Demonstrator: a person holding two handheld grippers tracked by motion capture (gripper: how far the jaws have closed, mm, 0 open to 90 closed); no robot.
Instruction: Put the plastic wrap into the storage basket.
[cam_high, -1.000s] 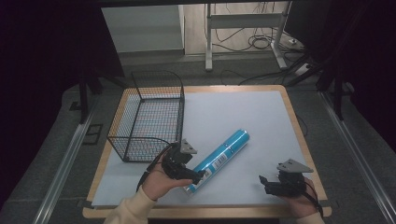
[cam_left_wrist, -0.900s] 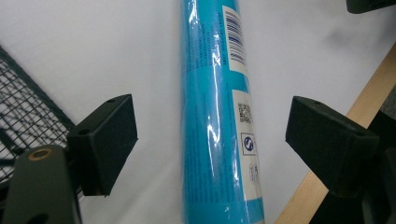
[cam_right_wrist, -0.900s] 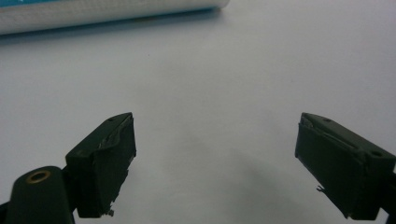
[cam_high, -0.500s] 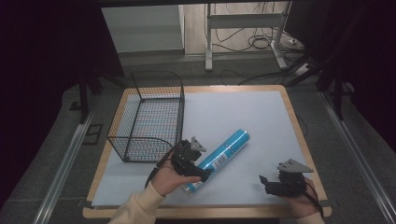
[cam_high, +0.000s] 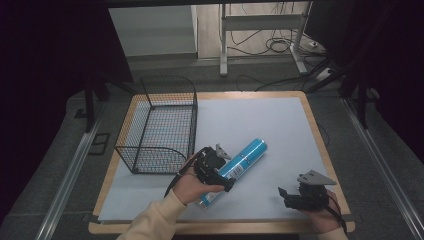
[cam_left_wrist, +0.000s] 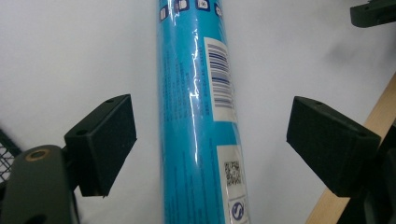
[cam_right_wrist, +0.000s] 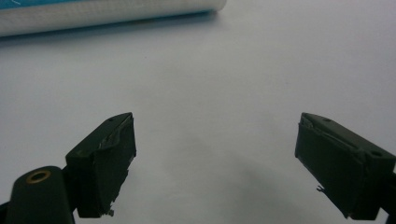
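A: Where's the blue tube rn?

B: Lying flat on the white mat on the desk, diagonal, just right of the wire basket. Not touching it as far as I can tell.

A: Left gripper?

B: Over the tube's near end, jaws wide, one pad each side of the tube w/ clear gap on both sides. Not gripping yet.

A: Right gripper?

B: Down by the desk's near right edge, well apart from the tube. Jaws wide too, nothing between them, just mat. Tube's end sits at the top of its view.

A: So the step is closing on the tube, prob for the basket?

B: That's my read. To do it well: keep the tube centred btwn the pads, lower till the pads sit at mid-height of the round body, then squeeze square across it. Film wrap looks glossy, so could slip or roll if pinched high. It's a long tube held near one end, so the far end may droop. Shifting the grip twd the middle would help.
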